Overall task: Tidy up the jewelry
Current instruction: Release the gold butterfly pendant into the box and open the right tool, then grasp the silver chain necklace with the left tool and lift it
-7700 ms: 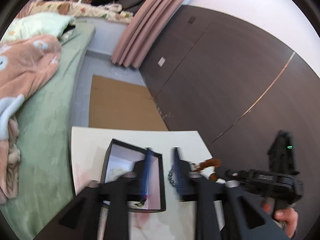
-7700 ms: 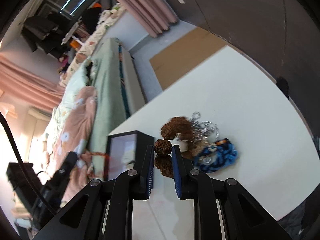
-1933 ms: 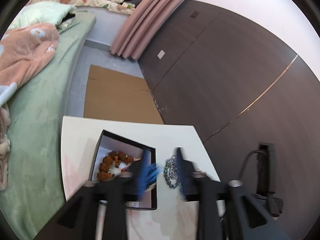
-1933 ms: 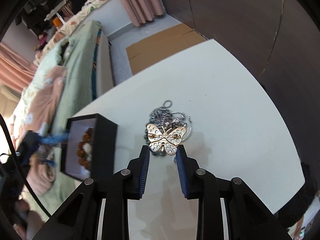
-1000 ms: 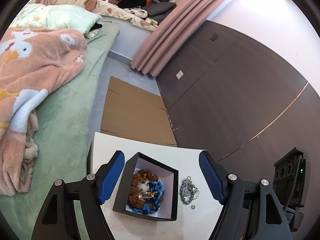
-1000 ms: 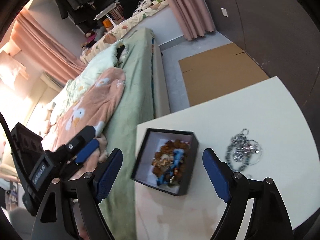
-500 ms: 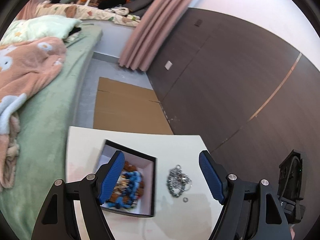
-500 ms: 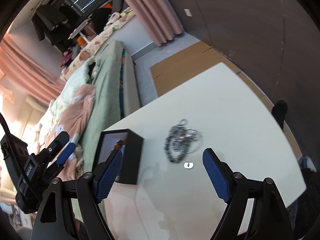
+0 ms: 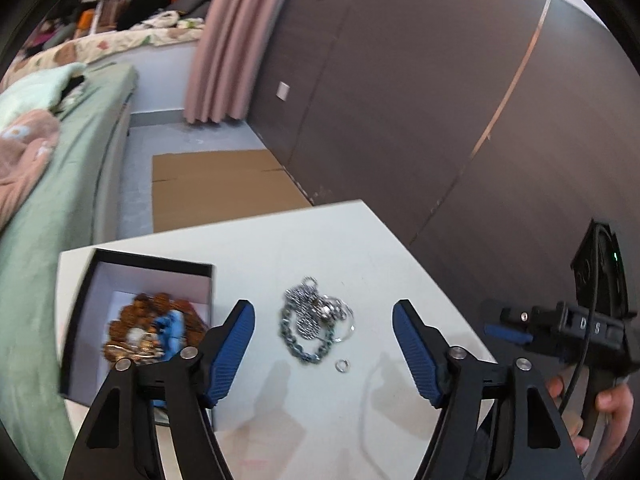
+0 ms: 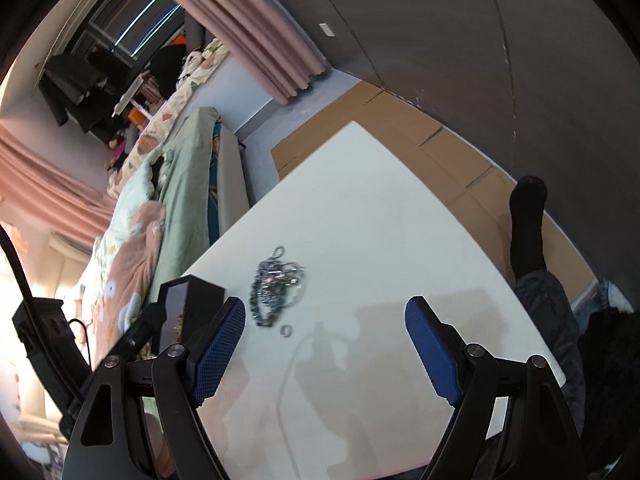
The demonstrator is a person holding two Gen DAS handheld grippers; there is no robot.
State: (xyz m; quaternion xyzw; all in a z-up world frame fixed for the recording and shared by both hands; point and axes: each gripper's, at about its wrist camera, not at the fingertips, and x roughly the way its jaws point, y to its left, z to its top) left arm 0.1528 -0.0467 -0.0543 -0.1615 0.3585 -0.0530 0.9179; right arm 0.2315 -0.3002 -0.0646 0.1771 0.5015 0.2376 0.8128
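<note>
A black jewelry box (image 9: 96, 276) with a white lining stands at the left of the white table (image 9: 360, 240). It holds brown beads (image 9: 132, 316), a blue bracelet (image 9: 170, 326) and a gold piece. A tangle of silver chains (image 9: 312, 320) lies right of the box, with a small silver ring (image 9: 342, 365) just in front. My left gripper (image 9: 322, 344) is open and empty above the chains. My right gripper (image 10: 324, 344) is open and empty, with the chains (image 10: 276, 284) and ring (image 10: 285, 331) ahead to its left and the box (image 10: 192, 292) at far left.
A green bed (image 9: 52, 184) with a pink blanket runs along the table's left side. Flat cardboard (image 9: 216, 184) lies on the floor beyond the table. A dark panelled wall (image 9: 440, 100) stands on the right. A person's black-socked foot (image 10: 526, 216) shows past the table's right edge.
Both grippers have dropped lower and moved right toward the chains, which now look larger. Both stay wide open and empty.
</note>
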